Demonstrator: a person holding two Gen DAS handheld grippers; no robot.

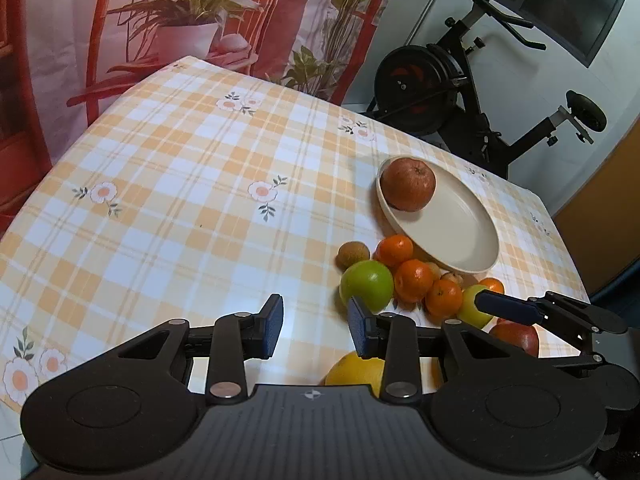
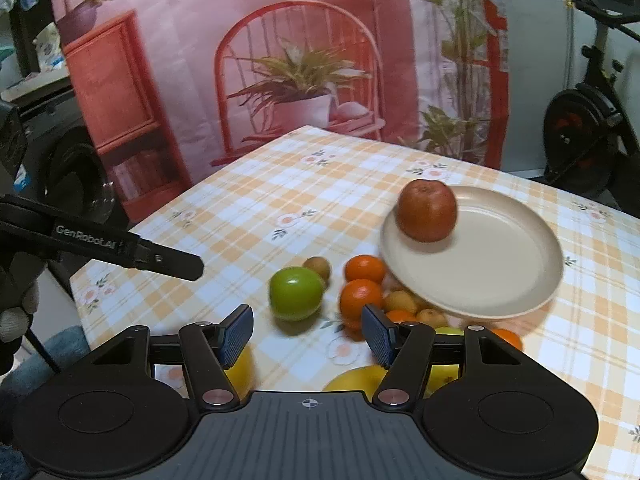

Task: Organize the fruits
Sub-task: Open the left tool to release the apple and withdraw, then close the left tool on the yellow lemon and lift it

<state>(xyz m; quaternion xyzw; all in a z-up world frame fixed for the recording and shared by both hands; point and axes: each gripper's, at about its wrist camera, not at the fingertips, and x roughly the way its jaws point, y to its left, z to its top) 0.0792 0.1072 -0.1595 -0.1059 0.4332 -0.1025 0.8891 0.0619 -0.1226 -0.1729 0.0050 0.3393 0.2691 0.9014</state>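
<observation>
Sorting is under way: one red apple [image 2: 427, 210] lies on the cream plate [image 2: 500, 280], the remaining fruit heaped beside its near rim. Both the left gripper [image 1: 315, 330] and the right gripper [image 2: 308, 334] are held apart and empty. Next, the green apple [image 2: 296, 293] is probably to be straddled and gripped.

Glossy checked tablecloth [image 1: 180, 168], matt cream plate [image 1: 452, 224]
</observation>
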